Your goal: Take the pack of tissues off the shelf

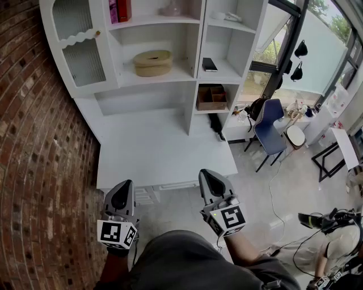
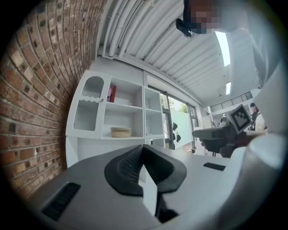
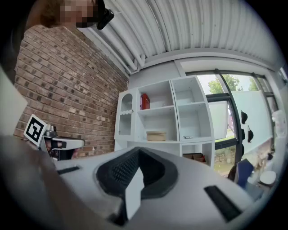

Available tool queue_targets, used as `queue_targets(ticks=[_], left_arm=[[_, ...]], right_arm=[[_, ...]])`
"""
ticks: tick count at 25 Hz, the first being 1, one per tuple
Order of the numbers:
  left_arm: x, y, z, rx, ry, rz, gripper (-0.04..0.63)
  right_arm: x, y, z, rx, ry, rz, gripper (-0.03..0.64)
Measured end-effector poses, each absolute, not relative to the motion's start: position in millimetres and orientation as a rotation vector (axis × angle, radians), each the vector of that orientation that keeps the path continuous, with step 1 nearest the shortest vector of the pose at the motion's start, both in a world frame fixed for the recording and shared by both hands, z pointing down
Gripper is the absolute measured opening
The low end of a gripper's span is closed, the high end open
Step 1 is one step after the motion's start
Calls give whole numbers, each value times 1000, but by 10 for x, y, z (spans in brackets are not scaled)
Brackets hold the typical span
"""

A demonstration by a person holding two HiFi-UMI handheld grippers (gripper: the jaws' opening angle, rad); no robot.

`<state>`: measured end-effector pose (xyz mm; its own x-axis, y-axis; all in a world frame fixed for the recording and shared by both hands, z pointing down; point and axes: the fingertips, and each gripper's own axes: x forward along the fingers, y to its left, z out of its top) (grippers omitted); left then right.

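Observation:
A white shelf unit (image 1: 193, 79) stands over a white desk (image 1: 164, 153). On its middle right shelf lies a small dark flat pack (image 1: 209, 64), which looks like the tissue pack; it also shows as a small speck in the right gripper view (image 3: 189, 137). A round beige box (image 1: 152, 62) sits in the compartment to its left. My left gripper (image 1: 121, 195) and right gripper (image 1: 212, 182) hang shut and empty before the desk's front edge, far below the shelves. In each gripper view the jaws meet with nothing between them, the left gripper (image 2: 143, 155) and the right gripper (image 3: 137, 157).
A brick wall (image 1: 34, 141) runs along the left. Red books (image 1: 120, 10) stand on the top shelf and a brown cardboard box (image 1: 211, 97) sits in a lower compartment. A blue chair (image 1: 269, 131), a small round table (image 1: 295, 136) and floor cables (image 1: 278, 215) lie to the right.

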<state>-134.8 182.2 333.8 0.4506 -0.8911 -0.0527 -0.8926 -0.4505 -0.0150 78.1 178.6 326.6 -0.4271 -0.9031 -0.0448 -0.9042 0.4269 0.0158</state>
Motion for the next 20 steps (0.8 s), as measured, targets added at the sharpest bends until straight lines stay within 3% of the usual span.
queue_targets(ticks=[20], left_arm=[[-1242,1912,3293,-2644,1628,94,5]], right_arm=[[872,1921,3195,-1571,2672,74,7]])
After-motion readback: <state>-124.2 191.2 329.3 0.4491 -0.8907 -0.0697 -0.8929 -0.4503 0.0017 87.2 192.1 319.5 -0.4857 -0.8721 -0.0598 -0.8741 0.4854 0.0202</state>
